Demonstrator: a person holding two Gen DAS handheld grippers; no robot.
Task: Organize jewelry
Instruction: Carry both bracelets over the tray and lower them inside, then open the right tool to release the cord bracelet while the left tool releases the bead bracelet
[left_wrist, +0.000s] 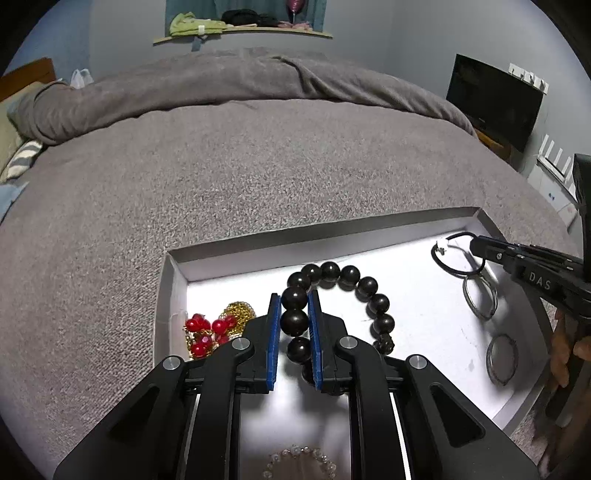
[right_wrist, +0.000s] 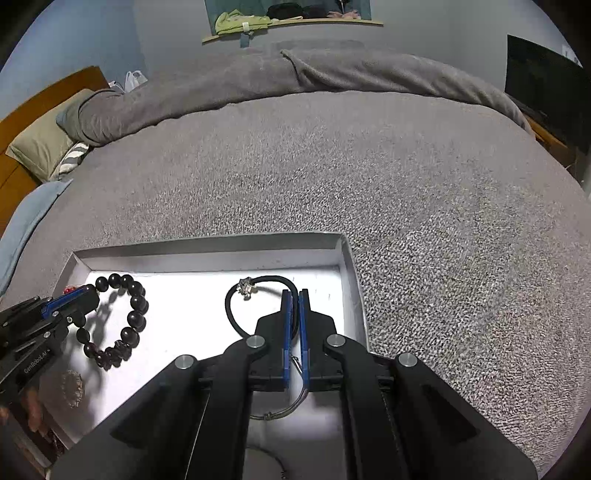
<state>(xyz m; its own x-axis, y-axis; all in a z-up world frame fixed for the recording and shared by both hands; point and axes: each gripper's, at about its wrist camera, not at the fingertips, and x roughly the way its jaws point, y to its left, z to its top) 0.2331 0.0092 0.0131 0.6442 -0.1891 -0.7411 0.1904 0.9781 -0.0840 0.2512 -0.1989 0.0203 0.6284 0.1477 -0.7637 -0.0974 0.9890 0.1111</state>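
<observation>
— On the bed, inside the white tray (left_wrist: 173, 295): what is held?
— Black bead bracelet (left_wrist: 332, 275) is clamped by left gripper (left_wrist: 293, 321) jaws; black cord bracelet (right_wrist: 258, 286) is pinched by nearly closed right gripper (right_wrist: 294, 321) jaws.

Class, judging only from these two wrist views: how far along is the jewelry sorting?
Done: red bead piece and metal rings lie in the white tray. In hand: left gripper clamps the black bead bracelet; right gripper pinches the black cord bracelet. Left: releasing both.
</observation>
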